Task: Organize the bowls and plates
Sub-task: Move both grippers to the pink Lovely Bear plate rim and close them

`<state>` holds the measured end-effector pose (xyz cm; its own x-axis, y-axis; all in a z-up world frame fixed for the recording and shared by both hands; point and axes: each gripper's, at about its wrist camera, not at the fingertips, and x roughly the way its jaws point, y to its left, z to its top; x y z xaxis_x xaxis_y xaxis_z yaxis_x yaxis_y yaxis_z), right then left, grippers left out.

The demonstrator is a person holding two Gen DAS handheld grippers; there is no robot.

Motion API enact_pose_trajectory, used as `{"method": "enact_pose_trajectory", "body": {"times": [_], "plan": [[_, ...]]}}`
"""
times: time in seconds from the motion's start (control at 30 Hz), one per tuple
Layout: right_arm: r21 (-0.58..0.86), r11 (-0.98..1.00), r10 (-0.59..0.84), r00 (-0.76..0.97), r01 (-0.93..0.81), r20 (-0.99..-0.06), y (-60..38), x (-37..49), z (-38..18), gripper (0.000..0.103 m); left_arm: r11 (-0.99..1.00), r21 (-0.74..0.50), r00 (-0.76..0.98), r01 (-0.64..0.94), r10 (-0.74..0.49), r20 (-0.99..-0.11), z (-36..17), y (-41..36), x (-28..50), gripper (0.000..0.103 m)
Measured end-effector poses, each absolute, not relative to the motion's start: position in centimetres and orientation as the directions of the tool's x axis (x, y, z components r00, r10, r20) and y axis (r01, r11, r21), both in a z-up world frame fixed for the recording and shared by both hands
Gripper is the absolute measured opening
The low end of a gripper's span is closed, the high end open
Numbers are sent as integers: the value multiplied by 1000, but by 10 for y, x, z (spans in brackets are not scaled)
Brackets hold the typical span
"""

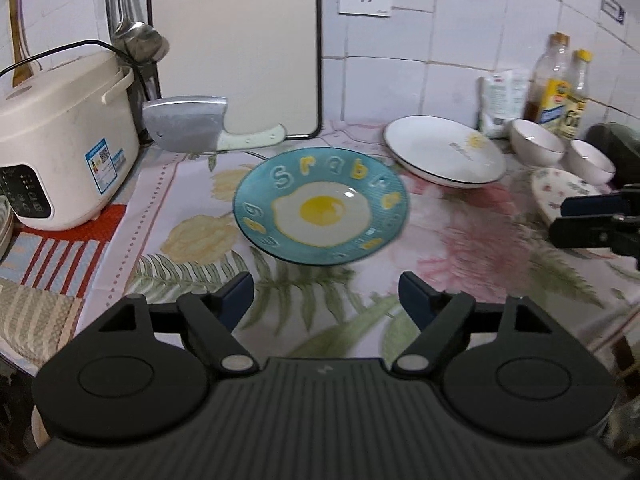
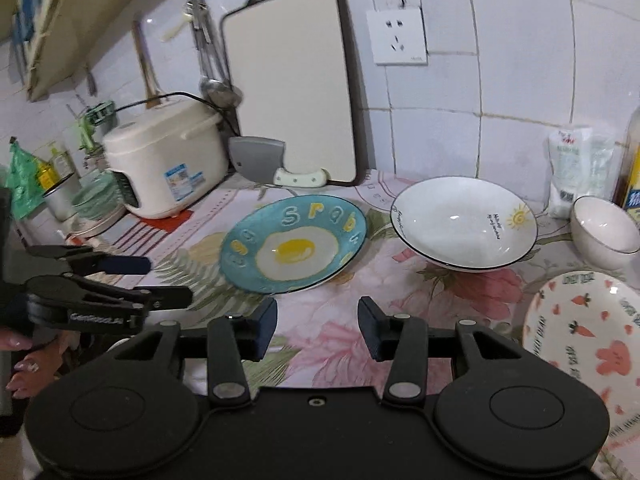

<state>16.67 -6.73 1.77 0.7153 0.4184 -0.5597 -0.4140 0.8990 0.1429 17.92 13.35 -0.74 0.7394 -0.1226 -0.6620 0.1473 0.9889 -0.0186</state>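
A blue plate with a fried-egg print (image 1: 320, 208) (image 2: 292, 248) lies on the flowered cloth just beyond both grippers. To its right sits a white plate with a sun drawing (image 1: 444, 150) (image 2: 464, 224). Further right are two white bowls (image 1: 536, 142) (image 1: 590, 160) and a carrot-patterned plate (image 2: 584, 340). My left gripper (image 1: 326, 300) (image 2: 168, 280) hangs open above the cloth, short of the blue plate, with nothing between its fingers. My right gripper (image 2: 318, 328) (image 1: 558, 220) is open too, narrower, and holds nothing.
A white rice cooker (image 1: 60, 140) stands at the left, with a cleaver (image 1: 192, 124) and a cutting board (image 1: 236, 40) against the tiled wall. Bottles (image 1: 556, 84) and a white bag (image 1: 502, 100) crowd the back right. Stacked dishes (image 2: 96, 204) sit beside the cooker.
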Motion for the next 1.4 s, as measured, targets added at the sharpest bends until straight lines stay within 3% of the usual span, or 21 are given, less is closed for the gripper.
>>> {"method": "enact_pose_trajectory", "body": {"times": [0.13, 0.27, 0.4, 0.83, 1.17, 1.4], "plan": [[138, 884, 444, 711, -446, -546, -75, 132, 36, 60, 985, -38, 734, 166, -149, -663, 6, 128, 160, 82], [105, 874, 453, 720, -474, -526, -91, 98, 50, 79, 982, -8, 751, 191, -152, -643, 18, 117, 136, 88], [72, 885, 429, 748, -459, -507, -109, 70, 56, 85, 970, 33, 764, 242, -169, -623, 28, 97, 115, 96], [93, 937, 342, 833, -336, -435, -201, 18, 33, 91, 889, 112, 724, 443, -281, -630, 16, -14, 102, 98], [157, 967, 251, 863, -202, -438, -250, 47, -9, 92, 868, 40, 637, 494, -331, -697, -21, -82, 153, 98], [268, 958, 219, 872, -106, -438, -278, 85, -44, 92, 895, -3, 648, 446, -325, -689, -42, -104, 195, 98]]}}
